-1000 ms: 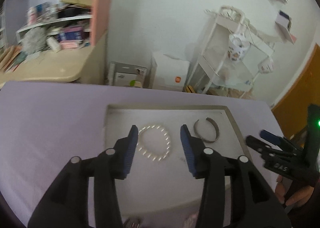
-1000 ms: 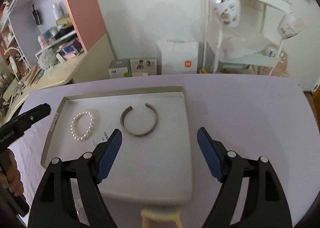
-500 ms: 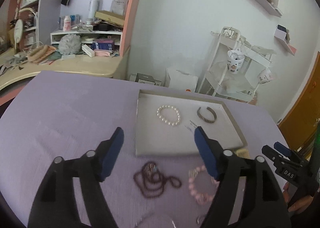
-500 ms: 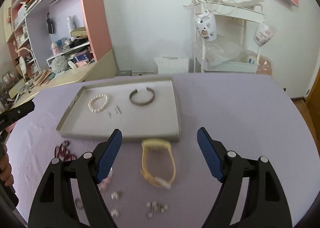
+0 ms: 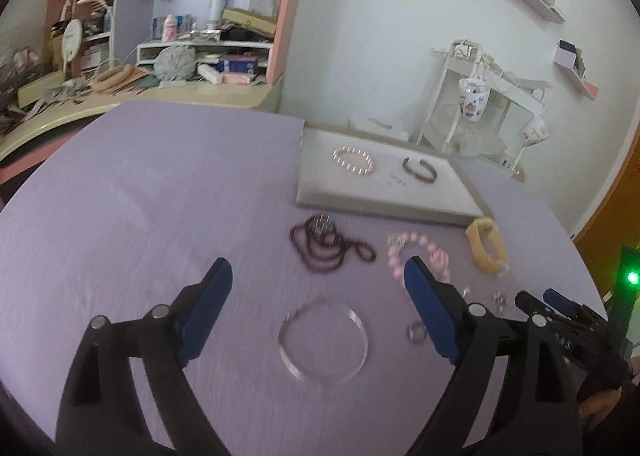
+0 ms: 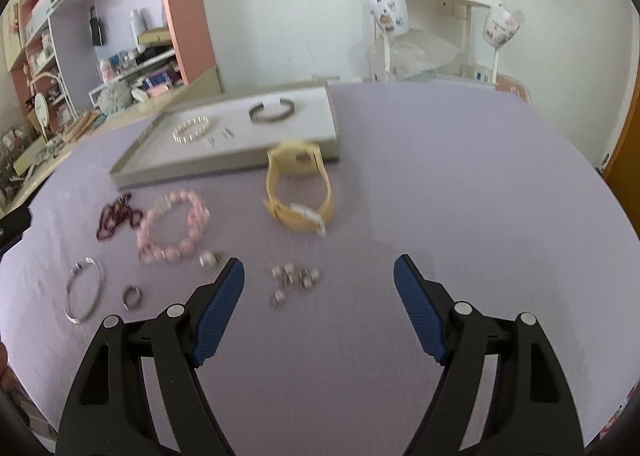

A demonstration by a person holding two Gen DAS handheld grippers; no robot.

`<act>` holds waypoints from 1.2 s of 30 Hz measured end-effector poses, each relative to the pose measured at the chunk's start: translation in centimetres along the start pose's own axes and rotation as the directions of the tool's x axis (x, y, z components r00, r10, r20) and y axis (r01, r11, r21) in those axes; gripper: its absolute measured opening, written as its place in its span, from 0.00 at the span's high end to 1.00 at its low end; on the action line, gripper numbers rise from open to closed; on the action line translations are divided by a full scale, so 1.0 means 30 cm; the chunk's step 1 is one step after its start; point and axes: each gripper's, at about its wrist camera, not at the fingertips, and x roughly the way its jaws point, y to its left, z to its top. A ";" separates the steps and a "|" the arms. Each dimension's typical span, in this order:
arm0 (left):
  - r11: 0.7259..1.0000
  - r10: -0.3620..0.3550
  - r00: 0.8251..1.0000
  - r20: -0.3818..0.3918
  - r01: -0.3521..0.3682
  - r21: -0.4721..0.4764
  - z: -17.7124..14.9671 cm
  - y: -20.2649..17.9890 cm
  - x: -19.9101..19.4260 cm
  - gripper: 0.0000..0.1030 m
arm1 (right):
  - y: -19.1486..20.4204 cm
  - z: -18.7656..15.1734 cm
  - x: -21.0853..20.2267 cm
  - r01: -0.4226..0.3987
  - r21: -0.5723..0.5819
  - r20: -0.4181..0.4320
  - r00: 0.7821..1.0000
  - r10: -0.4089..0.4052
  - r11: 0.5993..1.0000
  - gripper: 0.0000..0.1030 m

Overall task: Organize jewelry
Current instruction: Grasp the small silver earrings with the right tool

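L gripper (image 5: 316, 280) jaws just opened wide, empty, over thin silver bangle (image 5: 323, 340) = likely your next pick | R gripper (image 6: 318, 276) open, empty | tray (image 5: 384, 204) holds sorted pcs.

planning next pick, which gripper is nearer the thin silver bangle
Left. The left gripper hangs open right over the silver bangle; the right gripper is off to its side.
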 end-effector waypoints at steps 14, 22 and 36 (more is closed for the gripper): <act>0.998 0.062 0.997 -0.039 -0.062 -0.020 -0.087 0.029 -0.053 0.15 | 0.055 0.021 0.106 0.025 -0.066 -0.097 0.995 -0.032 0.998 0.35; 0.998 0.057 0.996 -0.063 -0.059 -0.035 -0.092 0.030 -0.040 0.15 | 0.069 0.008 0.081 -0.020 -0.067 -0.102 0.995 0.013 0.998 0.90; 0.998 0.056 0.986 -0.155 -0.054 0.017 -0.126 -0.009 0.068 0.13 | -0.006 0.060 -0.068 -0.097 0.062 0.000 0.995 0.097 0.993 0.93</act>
